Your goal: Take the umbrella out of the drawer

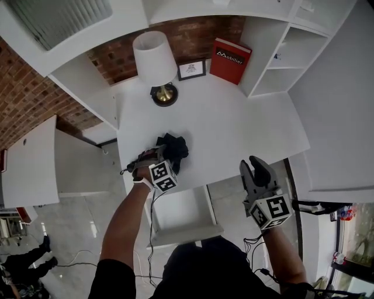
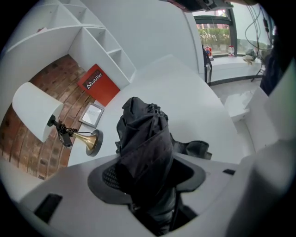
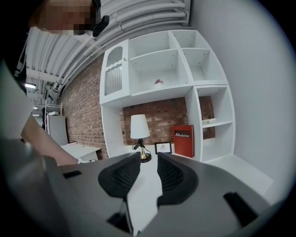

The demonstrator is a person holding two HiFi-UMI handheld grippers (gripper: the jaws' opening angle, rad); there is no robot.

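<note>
Home-office-style set inside an industrial-looking bldg: white desk (image 1: 234, 122) w/ table lamp (image 1: 155, 55), framed picture (image 1: 191, 69) and red book (image 1: 230, 60) against a brick wall (image 1: 23, 99), white built-in shelves (image 3: 175, 60) above. Exposed pipes (image 3: 138, 14) cross the ceiling, cables (image 1: 70, 261) trail over the pale floor (image 1: 87, 216), a 2nd white desk (image 1: 29, 163) stands at left, and a window (image 2: 217, 32) gives onto greenery.

One umbrella (image 1: 173, 148), one lamp (image 1: 155, 58), one red book (image 1: 230, 61), one framed picture (image 1: 191, 69), one table (image 1: 234, 122), one drawer (image 1: 186, 233) at six o'clock, two grippers: left gripper (image 1: 156, 156), right gripper (image 1: 257, 164).
</note>
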